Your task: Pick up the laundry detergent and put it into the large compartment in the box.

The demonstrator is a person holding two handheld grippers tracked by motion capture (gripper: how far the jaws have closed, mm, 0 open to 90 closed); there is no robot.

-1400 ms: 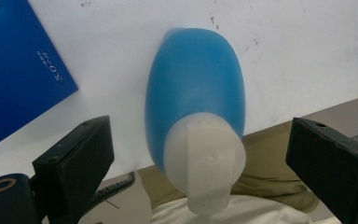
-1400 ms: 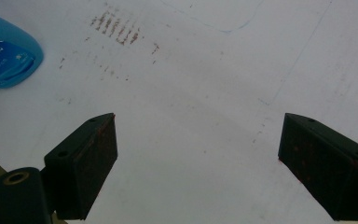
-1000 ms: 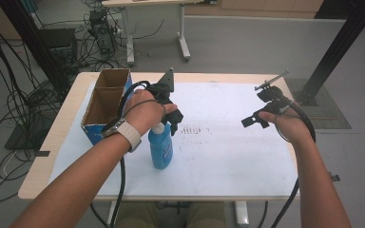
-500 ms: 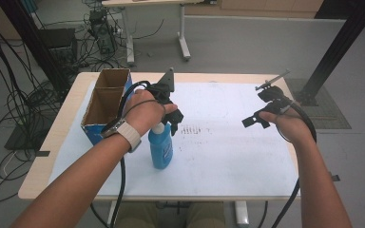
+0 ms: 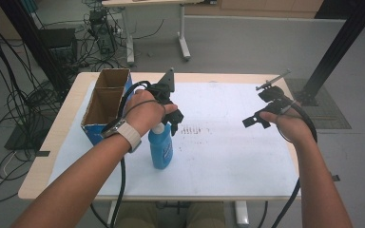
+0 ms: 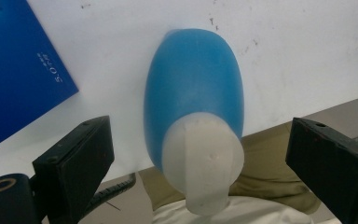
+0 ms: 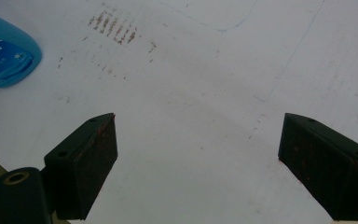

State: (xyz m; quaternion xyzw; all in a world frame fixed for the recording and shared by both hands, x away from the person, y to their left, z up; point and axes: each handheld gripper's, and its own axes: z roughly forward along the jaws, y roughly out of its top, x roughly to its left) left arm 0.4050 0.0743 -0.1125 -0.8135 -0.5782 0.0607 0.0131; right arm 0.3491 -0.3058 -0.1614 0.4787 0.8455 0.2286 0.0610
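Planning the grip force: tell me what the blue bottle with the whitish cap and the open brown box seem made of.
Blue bottle with whitish cap: probably plastic, smooth with a soft sheen; the cap looks translucent and matte.
Open brown box: likely cardboard, dull brown inside, with a glossier blue printed outside.

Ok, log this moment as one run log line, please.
left gripper: open, jaws either side of blue bottle's white cap | bottle: upright on table | right gripper: open, empty, above table | cardboard box: beside bottle
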